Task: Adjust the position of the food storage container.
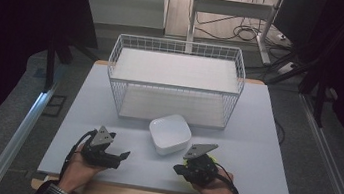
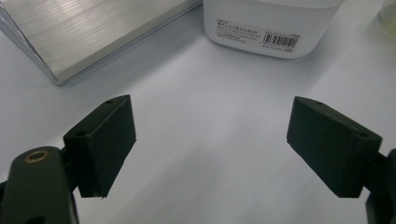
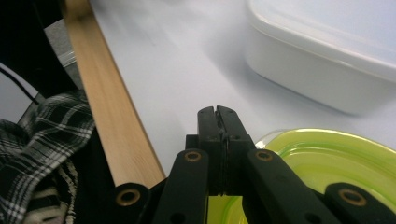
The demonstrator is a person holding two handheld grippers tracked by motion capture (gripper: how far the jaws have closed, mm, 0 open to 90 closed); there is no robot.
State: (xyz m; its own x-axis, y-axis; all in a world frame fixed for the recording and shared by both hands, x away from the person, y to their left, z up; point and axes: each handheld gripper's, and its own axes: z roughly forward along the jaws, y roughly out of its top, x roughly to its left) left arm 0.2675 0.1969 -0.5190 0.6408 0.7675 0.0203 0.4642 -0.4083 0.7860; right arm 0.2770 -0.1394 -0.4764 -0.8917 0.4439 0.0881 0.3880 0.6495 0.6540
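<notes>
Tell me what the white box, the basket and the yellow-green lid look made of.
White box: likely plastic, smooth matte, rounded moulded corners. Basket: white-coated metal wire, seen in its thin grid. Yellow-green lid: seemingly translucent glossy plastic, pinched at its rim by the right tongs.

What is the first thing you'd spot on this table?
A big white wire basket stands at the far side of the table. Just in front of it sits a white square box, between the two claws. The right claw is shut on the rim of a bright yellow-green lid, while the left claw is open.
</notes>
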